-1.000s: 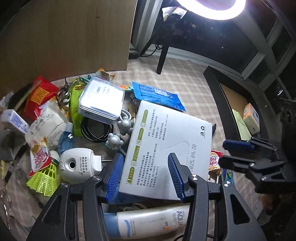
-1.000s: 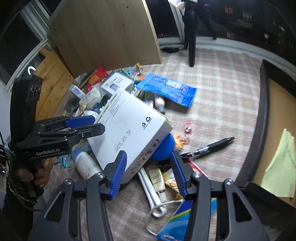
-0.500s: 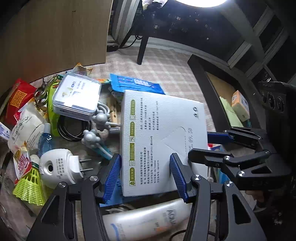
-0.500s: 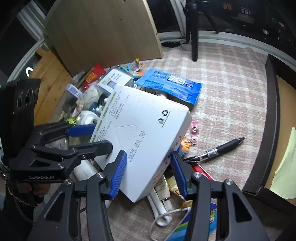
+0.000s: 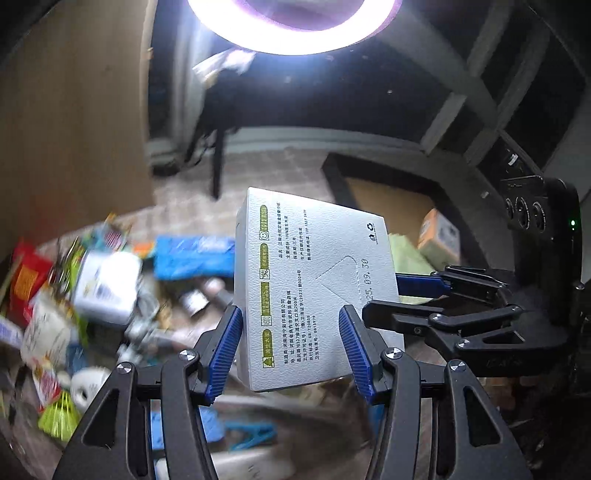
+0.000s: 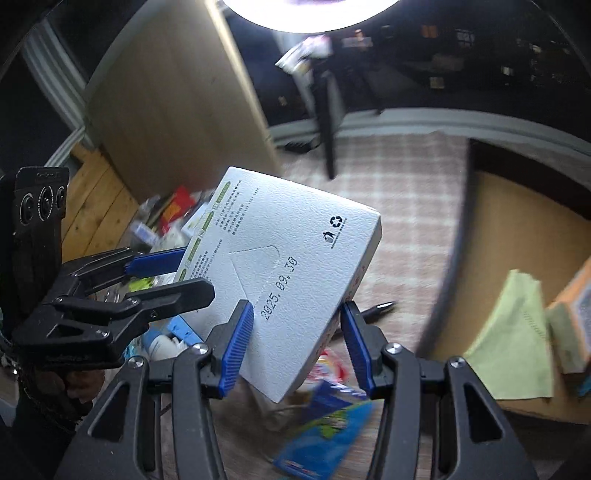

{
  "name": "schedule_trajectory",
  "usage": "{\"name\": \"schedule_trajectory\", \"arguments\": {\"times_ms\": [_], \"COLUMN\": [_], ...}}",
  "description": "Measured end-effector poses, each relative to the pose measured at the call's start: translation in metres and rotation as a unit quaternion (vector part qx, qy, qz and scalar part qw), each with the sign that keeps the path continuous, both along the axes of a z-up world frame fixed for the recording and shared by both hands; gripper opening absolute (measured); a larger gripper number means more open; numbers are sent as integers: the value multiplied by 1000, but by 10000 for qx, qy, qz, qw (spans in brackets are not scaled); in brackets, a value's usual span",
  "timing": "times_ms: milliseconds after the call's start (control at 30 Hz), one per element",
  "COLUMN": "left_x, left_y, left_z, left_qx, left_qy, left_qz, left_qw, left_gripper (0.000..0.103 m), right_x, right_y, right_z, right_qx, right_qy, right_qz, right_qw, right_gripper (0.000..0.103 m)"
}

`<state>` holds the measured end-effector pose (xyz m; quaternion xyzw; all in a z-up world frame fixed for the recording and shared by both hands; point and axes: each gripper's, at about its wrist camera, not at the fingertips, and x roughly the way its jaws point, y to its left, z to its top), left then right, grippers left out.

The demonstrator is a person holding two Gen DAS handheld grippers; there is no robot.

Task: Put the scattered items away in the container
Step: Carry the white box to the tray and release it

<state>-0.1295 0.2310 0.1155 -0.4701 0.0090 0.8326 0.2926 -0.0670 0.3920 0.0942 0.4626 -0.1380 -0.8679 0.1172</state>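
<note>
A large white box (image 5: 314, 291) with green labels and the date 2025.09.30 hangs in the air, tilted, held from two sides. My left gripper (image 5: 290, 350) is shut on its near edge. My right gripper (image 6: 295, 343) is shut on its other corner (image 6: 291, 273). Each gripper shows in the other's view: the right one (image 5: 454, 306) at the box's right, the left one (image 6: 122, 291) at its left. The black-walled container (image 6: 461, 236) with a cardboard floor lies to the right, holding a green cloth (image 6: 517, 332) and an orange box (image 5: 439, 236).
Scattered items lie blurred below on the checked cloth: a blue packet (image 5: 192, 254), a white tin (image 5: 107, 288), a red packet (image 5: 26, 280), a yellow shuttlecock (image 5: 59, 413), a black pen (image 6: 373, 310). A wooden board (image 5: 66, 122) stands behind. A ring light (image 5: 295, 22) glares above.
Both grippers have lifted the white box up off the pile and tilted it upright. The scene below has dropped away and blurred.
</note>
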Motion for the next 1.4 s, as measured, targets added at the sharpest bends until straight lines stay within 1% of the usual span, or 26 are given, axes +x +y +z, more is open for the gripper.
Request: {"name": "schedule_trajectory", "arguments": {"times_ms": [100,267,433,667,733,800,833,900,967,1200,1400], "left_x": [-8,-22,-35,-56,-63,-70,-73,-78,-80,-78,-78], "left_y": [30,81,133,193,207,217,222,229,232,226,220], "left_z": [4,10,17,11,7,3,2,1,1,7,10], "left_qx": [12,150,150,90,44,17,15,0,-46,-17,-5], "left_qy": [55,122,220,157,131,106,97,112,190,247,225], "left_qz": [-196,-518,-856,-1201,-1258,-1262,-1257,-1226,-1183,-1158,-1113], "left_qw": [9998,9985,9960,9926,9920,9920,9920,9924,9928,9930,9935], "left_gripper": [51,51,51,51,49,47,45,42,42,42,42], "right_x": [5,8,6,-8,-16,-19,-21,-27,-28,-30,-26], "right_y": [32,84,131,185,196,203,207,212,211,203,198], "right_z": [8,16,20,21,21,22,21,23,26,31,39], "right_qx": [47,174,377,535,613,719,816,1240,1512,1648,1656], "right_qy": [75,137,141,184,186,202,202,209,278,405,459], "right_qz": [-264,-675,-1021,-1387,-1465,-1493,-1528,-1771,-1855,-1690,-1609], "right_qw": [9996,9975,9940,9887,9871,9860,9847,9761,9705,9709,9719], "right_gripper": [49,49,49,49,49,49,49,49,49,49,49]}}
